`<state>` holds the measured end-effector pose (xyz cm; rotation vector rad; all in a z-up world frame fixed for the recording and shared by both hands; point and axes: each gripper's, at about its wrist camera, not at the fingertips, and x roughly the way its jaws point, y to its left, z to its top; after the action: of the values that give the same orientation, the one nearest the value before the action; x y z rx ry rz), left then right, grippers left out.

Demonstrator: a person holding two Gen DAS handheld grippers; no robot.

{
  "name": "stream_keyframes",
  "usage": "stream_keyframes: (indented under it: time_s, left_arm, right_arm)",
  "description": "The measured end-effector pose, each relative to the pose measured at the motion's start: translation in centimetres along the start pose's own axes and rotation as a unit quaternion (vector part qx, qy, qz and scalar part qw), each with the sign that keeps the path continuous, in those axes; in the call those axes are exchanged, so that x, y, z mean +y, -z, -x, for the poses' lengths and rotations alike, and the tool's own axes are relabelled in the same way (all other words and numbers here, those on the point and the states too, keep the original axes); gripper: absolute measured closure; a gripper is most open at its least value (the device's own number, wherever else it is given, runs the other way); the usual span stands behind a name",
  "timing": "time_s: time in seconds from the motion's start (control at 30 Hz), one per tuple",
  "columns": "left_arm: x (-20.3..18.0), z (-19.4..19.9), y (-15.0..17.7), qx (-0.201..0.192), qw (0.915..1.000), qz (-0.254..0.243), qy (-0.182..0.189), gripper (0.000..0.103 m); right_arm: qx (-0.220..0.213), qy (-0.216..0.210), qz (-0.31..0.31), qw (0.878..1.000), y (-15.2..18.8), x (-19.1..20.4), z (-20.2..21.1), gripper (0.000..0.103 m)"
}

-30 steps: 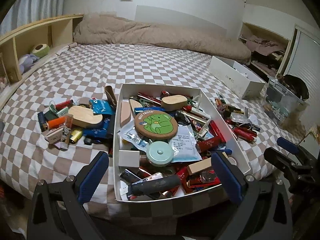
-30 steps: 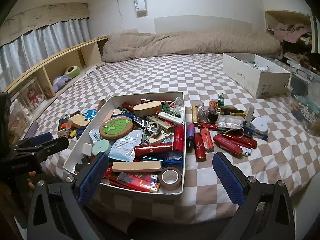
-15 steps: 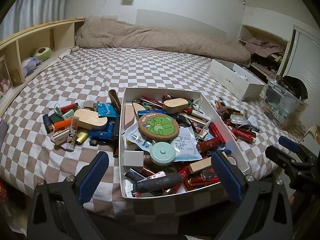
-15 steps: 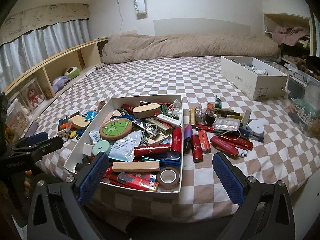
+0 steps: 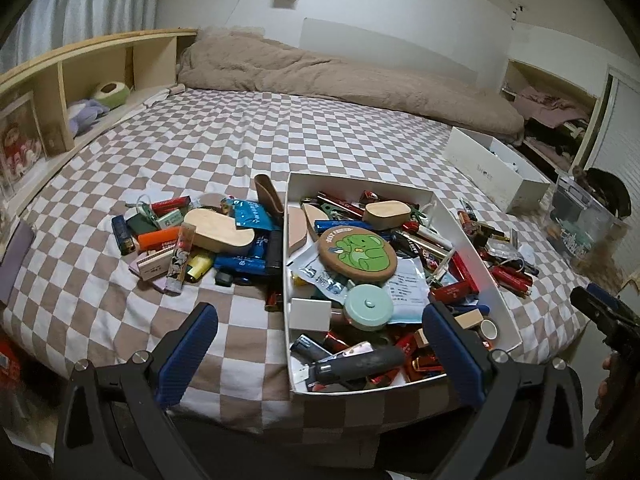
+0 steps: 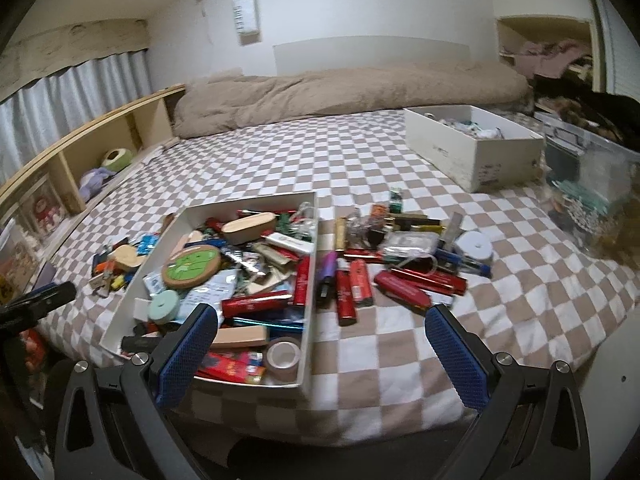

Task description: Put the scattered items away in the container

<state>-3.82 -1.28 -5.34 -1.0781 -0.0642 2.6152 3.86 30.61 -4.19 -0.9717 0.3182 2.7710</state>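
Note:
A white box point(image 5: 472, 248) point(image 6: 310, 280) full of small items sits on the checkered bed. Loose items lie on both sides: a pile with a wooden block point(image 5: 216, 232), an orange lighter point(image 5: 160, 237) and blue packets point(image 5: 250, 216) to its left, and red lighters point(image 6: 354, 284), a purple tube point(image 6: 328, 270) and a white round case point(image 6: 474, 245) to its right. My left gripper point(image 5: 320, 348) hovers open above the box's near end. Open too, my right gripper point(image 6: 322, 344) hangs over the box's near right corner. Neither holds anything.
A second white box point(image 6: 476, 148) stands far right on the bed, a clear bin point(image 5: 580, 220) beyond the edge. A brown duvet point(image 5: 340, 80) lies along the far side. A wooden shelf point(image 5: 80, 80) runs along the left. The bed's front edge is right below both grippers.
Both grippers have moved forward and a little up toward the box; the right view has swung right, so the loose red lighters sit more central. Both stay open.

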Motion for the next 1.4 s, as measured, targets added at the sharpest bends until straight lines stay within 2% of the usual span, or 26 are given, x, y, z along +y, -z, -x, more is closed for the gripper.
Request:
stream_keyframes:
  time_s: [0.33,0.6,0.8,1.0,1.17,1.4]
  left_arm:
    - [4.4,0.1,-0.3,-0.006,0.9982,0.033,-0.049,0.000]
    - [8.2,-0.7,0.1,0.016,0.9938,0.061,-0.092,0.000]
    - [10.3,-1.7,0.4,0.039,0.9908,0.062,-0.114,0.000]
    - [11.4,-3.1,0.0,0.057,0.9874,0.035,-0.143,0.000]
    - [12.3,-5.1,-0.5,0.080,0.9820,0.008,-0.171,0.000]
    - [12.7,-8.9,-2.0,0.121,0.9727,-0.062,-0.187,0.000]
  right_arm:
    - [0.014,0.039,-0.024,0.999,0.2,-3.4,-1.2,0.000]
    - [0.040,0.051,-0.029,0.997,0.6,-4.9,-3.2,0.000]
    - [0.092,0.045,-0.038,0.994,0.9,-6.1,-5.8,0.000]
    - [0.138,0.067,-0.009,0.988,1.3,-6.6,-8.7,0.000]
    - [0.186,0.068,-0.005,0.980,1.5,-7.6,-11.6,0.000]
    - [0.225,0.084,0.032,0.970,1.1,-8.1,-14.5,0.000]
